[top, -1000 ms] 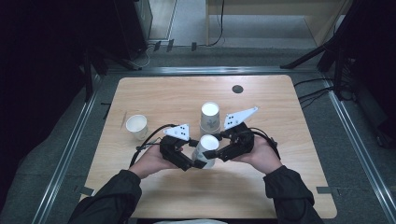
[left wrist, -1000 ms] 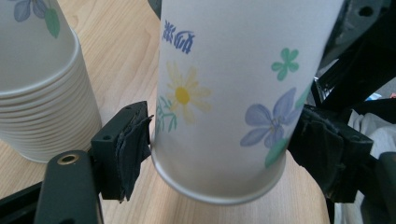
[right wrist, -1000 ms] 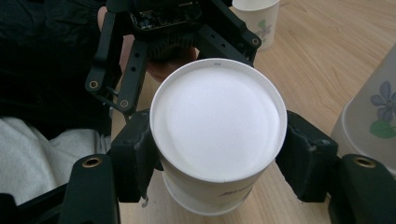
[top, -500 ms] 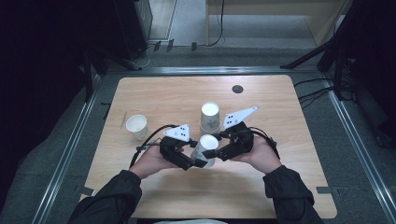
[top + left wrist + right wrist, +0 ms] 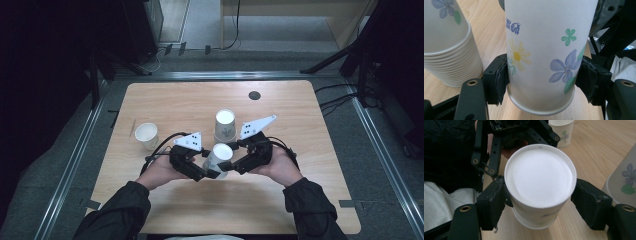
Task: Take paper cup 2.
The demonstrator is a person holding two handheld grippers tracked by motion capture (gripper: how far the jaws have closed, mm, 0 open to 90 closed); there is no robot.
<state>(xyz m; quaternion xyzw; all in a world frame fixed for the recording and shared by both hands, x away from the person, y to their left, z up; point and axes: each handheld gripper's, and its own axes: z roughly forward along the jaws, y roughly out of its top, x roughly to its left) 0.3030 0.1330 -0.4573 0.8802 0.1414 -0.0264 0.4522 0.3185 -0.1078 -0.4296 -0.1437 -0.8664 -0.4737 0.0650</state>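
A white paper cup with flower prints point(image 5: 219, 156) stands upside down between both grippers at the table's middle front. My left gripper point(image 5: 207, 171) comes at it from the left and is shut on the cup point(image 5: 541, 50), both pads pressing its wall near the rim. My right gripper point(image 5: 229, 165) faces it from the right. Its jaws have just been opening and stand on either side of the cup point(image 5: 540, 177), the right pad point(image 5: 586, 202) a little off the wall. A stack of upside-down cups point(image 5: 225, 125) stands just behind.
A single upright paper cup point(image 5: 147, 135) sits at the table's left. The stack point(image 5: 446, 50) is close beside the held cup. A small dark disc point(image 5: 254, 95) lies near the table's far edge. Bare wood point(image 5: 310, 200) spreads to the right and front.
Both hands, the cup and the stack stay where they were; from above no shift shows.
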